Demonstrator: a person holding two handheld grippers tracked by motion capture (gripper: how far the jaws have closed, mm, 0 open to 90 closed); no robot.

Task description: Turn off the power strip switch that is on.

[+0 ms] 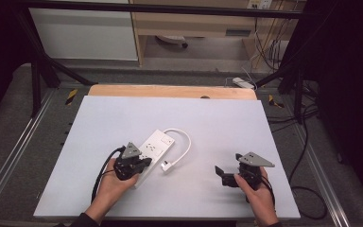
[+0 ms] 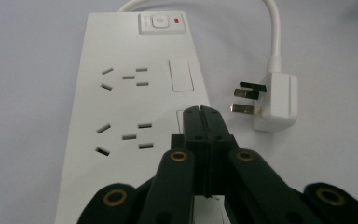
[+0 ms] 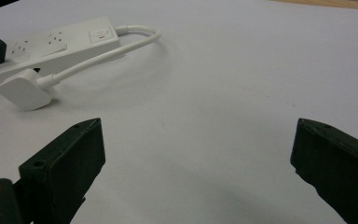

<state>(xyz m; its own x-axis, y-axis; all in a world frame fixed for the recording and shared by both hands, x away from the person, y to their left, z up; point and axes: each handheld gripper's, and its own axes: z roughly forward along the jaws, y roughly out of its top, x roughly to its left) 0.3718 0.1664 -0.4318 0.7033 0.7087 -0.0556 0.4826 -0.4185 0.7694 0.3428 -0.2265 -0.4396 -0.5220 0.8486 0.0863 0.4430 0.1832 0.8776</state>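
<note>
One white power strip (image 1: 152, 154) lies on the table (image 1: 217, 123), left of centre, with its long axis running diagonally: the near end sits under your left hand and the switch end points away and to the right. The left gripper view shows two socket groups, a rocker switch with a red indicator at the far end, and two blank rectangular covers along one edge. One white cable (image 1: 185, 142) leaves the switch end, loops round to the right and returns toward you, ending in one three-pin plug (image 1: 168, 165) that lies on its side just beside the strip, pins facing the strip. Your left gripper (image 2: 200, 112) holds its jaws pressed together with nothing between them; the closed tips hover over the strip's near right edge, close to the nearer blank cover, and contact cannot be confirmed. The plug lies just to the right of these tips. Your right gripper (image 3: 196, 154) rests well apart on the bare right side of the table, jaws spread wide and empty, pointing left toward the plug and strip. Treat the left gripper as the nearer one to both items; the right gripper must travel left across open table to reach the plug.
</note>
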